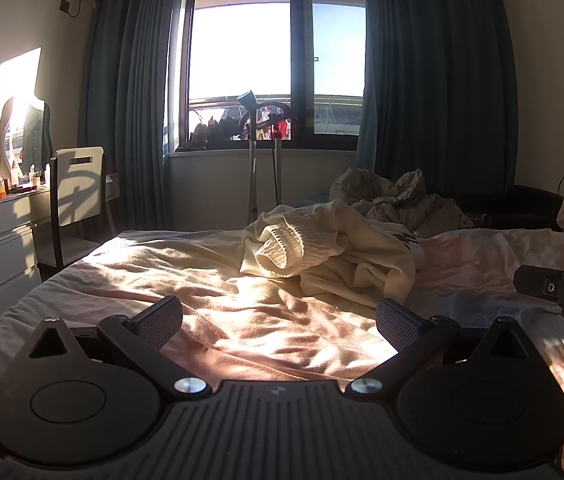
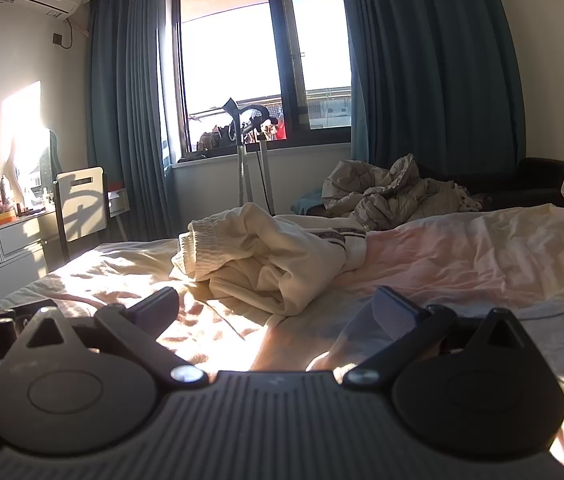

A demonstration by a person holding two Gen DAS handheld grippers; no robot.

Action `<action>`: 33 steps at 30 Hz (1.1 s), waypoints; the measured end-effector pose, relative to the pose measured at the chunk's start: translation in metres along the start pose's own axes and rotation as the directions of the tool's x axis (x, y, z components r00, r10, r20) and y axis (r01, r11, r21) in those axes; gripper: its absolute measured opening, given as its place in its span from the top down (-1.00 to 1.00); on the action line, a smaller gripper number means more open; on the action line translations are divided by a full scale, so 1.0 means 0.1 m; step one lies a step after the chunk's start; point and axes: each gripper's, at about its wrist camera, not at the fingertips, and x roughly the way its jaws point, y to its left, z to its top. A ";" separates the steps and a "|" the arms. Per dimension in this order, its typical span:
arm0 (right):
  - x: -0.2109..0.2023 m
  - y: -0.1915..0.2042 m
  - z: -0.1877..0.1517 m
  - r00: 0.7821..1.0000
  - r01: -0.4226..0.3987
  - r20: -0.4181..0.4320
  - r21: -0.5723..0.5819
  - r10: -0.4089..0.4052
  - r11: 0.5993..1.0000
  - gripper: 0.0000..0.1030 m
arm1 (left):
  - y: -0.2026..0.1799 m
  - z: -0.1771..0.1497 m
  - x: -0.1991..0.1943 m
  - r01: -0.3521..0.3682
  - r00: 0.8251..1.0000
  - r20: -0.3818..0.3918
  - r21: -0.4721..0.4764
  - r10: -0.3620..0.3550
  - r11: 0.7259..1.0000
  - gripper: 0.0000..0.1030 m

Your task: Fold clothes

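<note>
**Matte black grippers showing silver screws**

The left gripper [image 1: 278, 322] is showing ribbed black housing behind its fingers, two silver pivot screws, and grid-textured pads [image 1: 396, 326]. The right gripper [image 2: 277, 312] is looking identical, with round side discs.

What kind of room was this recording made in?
A home bedroom, most likely. A bed with a rumpled pink and cream sheet fills the foreground, a crumpled cream garment lying on it. A dressing table with a mirror and bottles stands at left, and dark curtains frame the window.
</note>
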 end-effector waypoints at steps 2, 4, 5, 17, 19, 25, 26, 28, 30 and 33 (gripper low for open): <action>0.00 0.00 0.00 1.000 -0.001 0.000 0.000 0.001 1.000 -1.00 | 0.00 -0.01 0.01 0.000 1.000 0.000 -0.001 0.000 1.000 -1.00; 0.00 0.00 0.00 1.000 -0.001 -0.001 0.001 0.001 1.000 -1.00 | 0.00 -0.01 0.00 0.000 1.000 0.000 -0.001 0.000 1.000 -1.00; 0.00 0.00 0.00 1.000 0.000 -0.003 0.001 0.000 1.000 -1.00 | 0.00 -0.01 0.00 0.000 1.000 0.000 -0.001 0.000 1.000 -1.00; 0.00 0.00 0.02 1.000 0.002 0.003 0.006 -0.002 1.000 -1.00 | 0.02 0.00 -0.02 -0.006 1.000 0.001 -0.004 0.006 1.000 -1.00; -0.01 0.00 0.02 1.000 0.002 0.004 0.007 -0.002 1.000 -1.00 | 0.02 0.00 -0.03 -0.005 1.000 0.002 -0.004 0.005 1.000 -1.00; -0.01 -0.01 0.03 1.000 0.002 0.006 0.008 -0.002 1.000 -1.00 | 0.00 0.00 -0.03 -0.005 1.000 0.001 -0.004 0.005 1.000 -1.00; -0.01 -0.02 0.03 1.000 0.002 0.006 0.008 -0.002 1.000 -1.00 | 0.00 0.01 -0.02 -0.005 1.000 0.001 -0.005 0.005 1.000 -1.00; -0.01 -0.02 0.03 1.000 0.003 0.006 0.009 -0.003 1.000 -1.00 | 0.00 0.01 -0.02 -0.004 1.000 0.000 -0.006 0.004 1.000 -1.00; -0.01 -0.02 0.04 1.000 0.005 0.007 0.010 -0.005 1.000 -1.00 | 0.01 0.01 -0.03 -0.003 1.000 0.000 -0.007 0.003 1.000 -1.00; -0.01 -0.03 0.04 1.000 0.005 0.007 0.011 -0.006 1.000 -1.00 | 0.01 0.01 -0.03 -0.002 1.000 0.001 -0.009 0.002 1.000 -1.00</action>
